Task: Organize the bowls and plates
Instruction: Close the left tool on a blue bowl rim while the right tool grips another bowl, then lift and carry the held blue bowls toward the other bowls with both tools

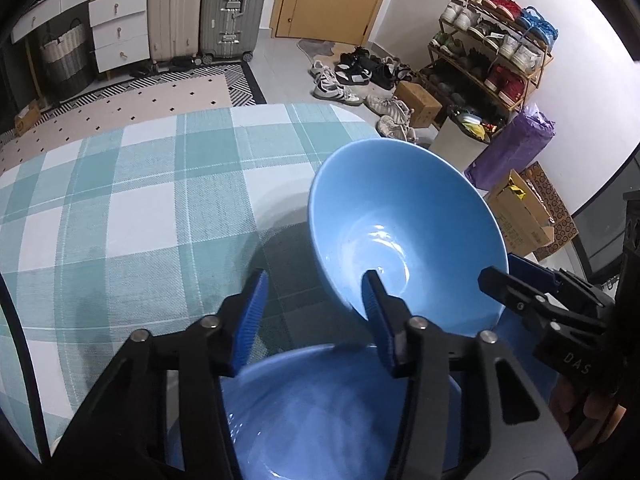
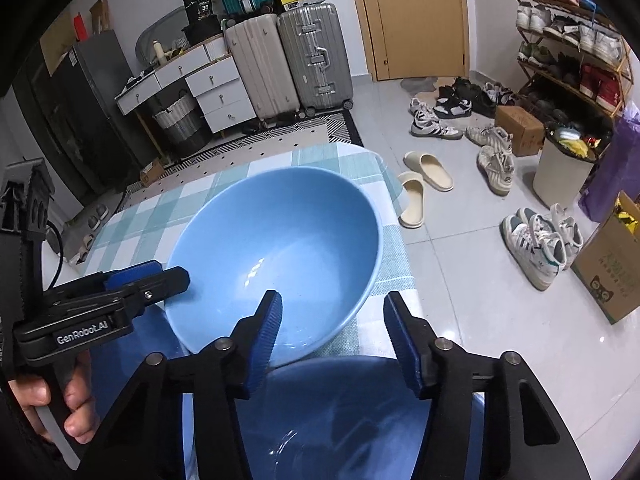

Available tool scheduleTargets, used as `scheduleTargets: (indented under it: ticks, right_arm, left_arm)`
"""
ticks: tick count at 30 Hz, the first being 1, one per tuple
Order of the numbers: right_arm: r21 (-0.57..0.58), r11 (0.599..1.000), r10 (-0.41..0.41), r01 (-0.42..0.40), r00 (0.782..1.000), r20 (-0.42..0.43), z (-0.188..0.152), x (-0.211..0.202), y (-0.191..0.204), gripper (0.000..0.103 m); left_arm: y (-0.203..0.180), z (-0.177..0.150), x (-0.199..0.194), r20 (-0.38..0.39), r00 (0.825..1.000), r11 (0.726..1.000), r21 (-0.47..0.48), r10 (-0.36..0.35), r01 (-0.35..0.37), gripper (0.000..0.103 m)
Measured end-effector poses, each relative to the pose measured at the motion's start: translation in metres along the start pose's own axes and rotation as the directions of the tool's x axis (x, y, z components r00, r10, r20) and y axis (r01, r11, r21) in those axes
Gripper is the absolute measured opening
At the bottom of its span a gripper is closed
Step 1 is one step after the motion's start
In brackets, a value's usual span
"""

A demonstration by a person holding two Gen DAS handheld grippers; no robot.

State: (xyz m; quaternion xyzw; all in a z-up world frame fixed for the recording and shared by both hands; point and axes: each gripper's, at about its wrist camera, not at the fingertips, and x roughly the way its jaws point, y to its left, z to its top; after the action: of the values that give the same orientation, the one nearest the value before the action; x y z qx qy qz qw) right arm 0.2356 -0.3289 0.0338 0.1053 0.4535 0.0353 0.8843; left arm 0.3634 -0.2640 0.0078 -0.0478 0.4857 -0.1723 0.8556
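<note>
A light blue bowl (image 1: 404, 220) is tilted and propped on the rim of a darker blue bowl (image 1: 320, 408) on the checked tablecloth (image 1: 140, 200). My left gripper (image 1: 316, 300) is open; its right finger reaches inside the light bowl's lower rim, its left finger stands outside. My right gripper (image 1: 516, 284) comes in from the right at the bowl's edge. In the right wrist view the light bowl (image 2: 280, 248) leans on the darker bowl (image 2: 340, 412). My right gripper (image 2: 332, 320) is open astride its near rim. My left gripper (image 2: 160, 276) touches its left rim.
The table's far edge and right edge drop to a tiled floor with shoes (image 2: 436, 120), slippers (image 2: 424, 176), a white bin (image 2: 564, 164) and cardboard boxes (image 2: 612, 268). Suitcases (image 2: 312, 56), drawers (image 2: 216, 88) and a shoe rack (image 1: 492, 52) stand farther off.
</note>
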Motion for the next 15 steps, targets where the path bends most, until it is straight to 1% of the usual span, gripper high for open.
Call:
scheduleTargets:
  ticks: [1, 3, 5, 6, 7, 8, 15]
  right_arm:
    - [0.001, 1.000, -0.005, 0.005, 1.000, -0.009, 0.000, 0.002, -0.001, 0.052]
    - [0.000, 1.000, 0.000, 0.000, 1.000, -0.023, 0.000, 0.005, 0.000, 0.048]
    - [-0.007, 1.000, -0.015, 0.015, 0.999, -0.029, -0.001, 0.005, 0.002, 0.040]
    - [-0.011, 1.000, -0.017, 0.016, 0.999, -0.031, -0.001, 0.005, 0.002, 0.032]
    - [-0.013, 1.000, -0.019, 0.019, 0.999, -0.032, -0.001, 0.005, 0.002, 0.030]
    - [-0.014, 1.000, -0.022, 0.022, 0.999, -0.032, -0.001, 0.005, 0.002, 0.029]
    - [-0.018, 0.999, -0.031, 0.031, 0.999, -0.033, -0.001, 0.005, 0.002, 0.029]
  left_arm:
    - [0.000, 0.000, 0.002, -0.001, 1.000, 1.000, 0.001, -0.005, 0.005, 0.040]
    - [-0.003, 0.001, 0.002, -0.001, 1.000, 1.000, 0.008, -0.010, 0.010, 0.033]
    - [-0.006, 0.000, 0.001, 0.000, 1.000, 1.000, 0.020, -0.019, 0.019, 0.026]
    - [-0.008, 0.000, 0.002, 0.002, 1.000, 0.999, 0.029, -0.022, 0.022, 0.023]
    - [-0.010, 0.000, 0.000, 0.003, 1.000, 0.999, 0.033, -0.024, 0.023, 0.021]
    - [-0.012, -0.001, 0.000, 0.003, 1.000, 0.999, 0.038, -0.026, 0.026, 0.019]
    - [-0.015, -0.001, -0.001, 0.009, 1.000, 0.999, 0.048, -0.018, 0.017, 0.018]
